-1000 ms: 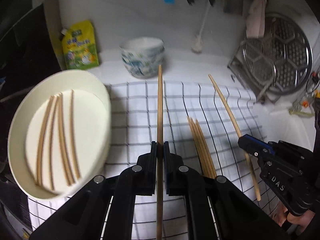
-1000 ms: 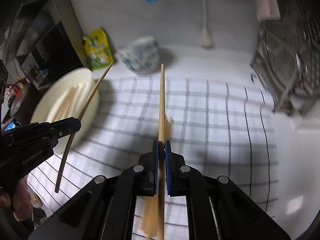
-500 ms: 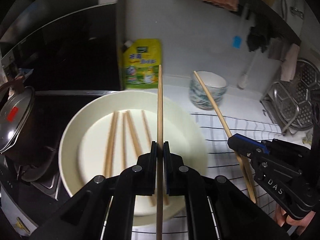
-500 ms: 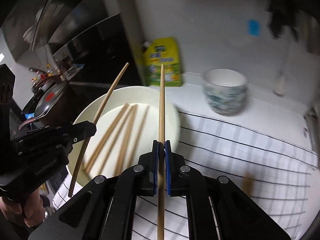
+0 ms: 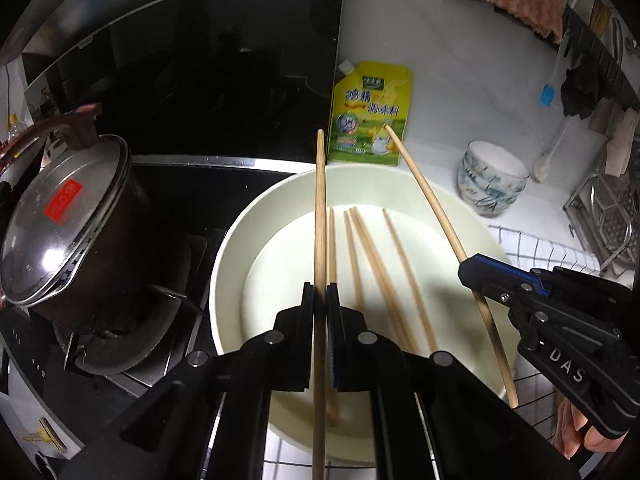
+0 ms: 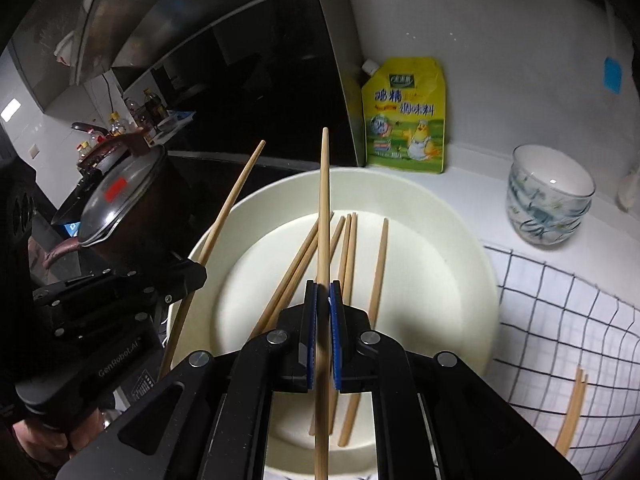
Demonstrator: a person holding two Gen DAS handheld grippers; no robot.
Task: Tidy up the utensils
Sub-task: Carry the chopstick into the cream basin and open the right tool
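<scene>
A large cream plate [image 5: 236, 240] [image 6: 452, 216] holds several wooden chopsticks [image 5: 374, 256] [image 6: 378, 264]. My left gripper [image 5: 320, 292] is shut on one chopstick [image 5: 320, 200] and holds it above the plate's left part. My right gripper [image 6: 323, 288] is shut on another chopstick [image 6: 323, 200] above the plate's middle; it shows in the left wrist view [image 5: 470, 268] with its chopstick [image 5: 432, 200]. The left gripper shows in the right wrist view [image 6: 192, 276] with its chopstick [image 6: 224, 216]. A few more chopsticks [image 6: 574, 412] lie on the checked cloth [image 6: 560, 320].
A dark pot with a glass lid [image 5: 60, 220] sits on the stove left of the plate. A yellow seasoning pouch [image 5: 368, 116] leans on the wall behind. Patterned bowls [image 5: 492, 188] stand right of it. A metal rack [image 5: 612, 220] is far right.
Both grippers swung left from over the checked cloth to over the plate, each still holding its chopstick. The plate now fills the centre of both views.
</scene>
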